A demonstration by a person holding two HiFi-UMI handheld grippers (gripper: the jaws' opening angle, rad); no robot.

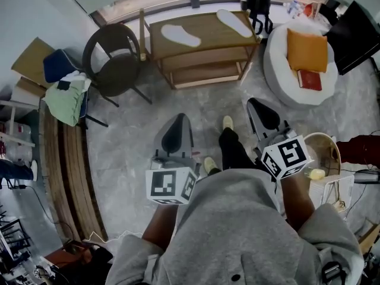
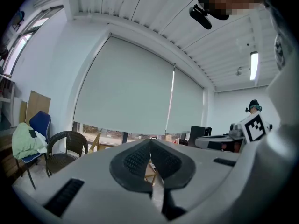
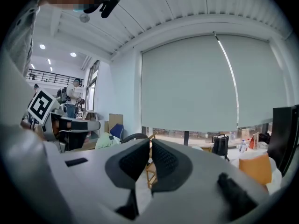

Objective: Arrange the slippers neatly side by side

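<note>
Two white slippers lie apart on top of a wooden shelf unit (image 1: 205, 46) at the far side of the room: one slipper (image 1: 180, 35) on its left part, the other slipper (image 1: 234, 22) at its right end, angled differently. My left gripper (image 1: 176, 125) is held over the floor, well short of the shelf, shut and empty. My right gripper (image 1: 259, 107) is beside it to the right, also shut with nothing between its pads. In the left gripper view the left gripper (image 2: 150, 143) has its pads touching; in the right gripper view the right gripper (image 3: 150, 143) looks the same.
A dark wicker chair (image 1: 114, 58) stands left of the shelf, a blue chair with green cloth (image 1: 65, 91) further left. A white round seat with an orange cushion (image 1: 306, 49) is at the right. A black bag (image 1: 259, 5) stands behind the shelf. My feet (image 1: 227, 123) are on grey floor.
</note>
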